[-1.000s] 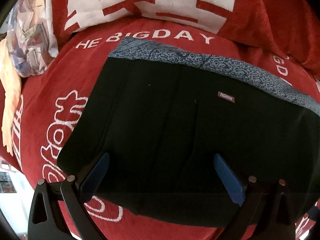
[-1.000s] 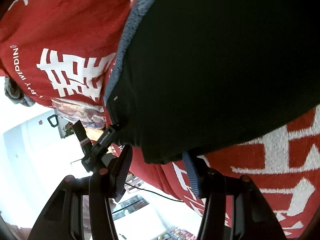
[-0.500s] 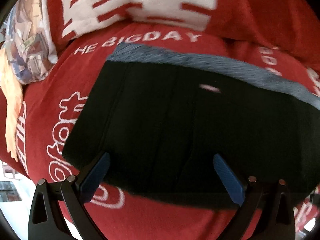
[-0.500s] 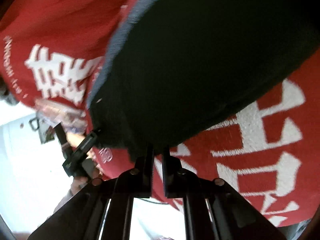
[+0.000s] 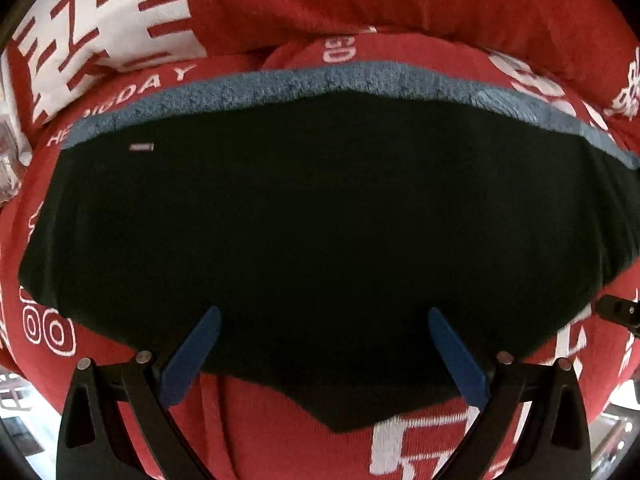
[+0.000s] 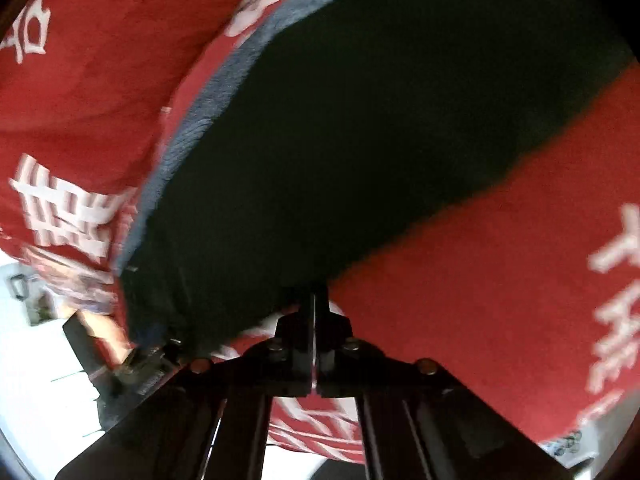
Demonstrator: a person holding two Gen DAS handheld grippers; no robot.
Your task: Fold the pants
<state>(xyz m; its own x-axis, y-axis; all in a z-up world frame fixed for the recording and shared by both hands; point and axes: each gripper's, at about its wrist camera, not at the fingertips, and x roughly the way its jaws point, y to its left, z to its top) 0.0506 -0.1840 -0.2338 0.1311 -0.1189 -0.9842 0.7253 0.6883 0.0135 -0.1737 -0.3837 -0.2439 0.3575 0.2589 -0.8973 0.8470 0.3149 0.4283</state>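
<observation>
Left gripper point(image 5: 324, 354) is spread wide, blue pads hanging over the near edge of the black pants point(image 5: 320, 232), not pinching anything. Right gripper point(image 6: 315, 304) has just snapped closed, jaws pinched tight on the pants' near hem. Pants are lying flat on a red blanket point(image 5: 440, 4) with white lettering; bright blurry room past the edge.
</observation>
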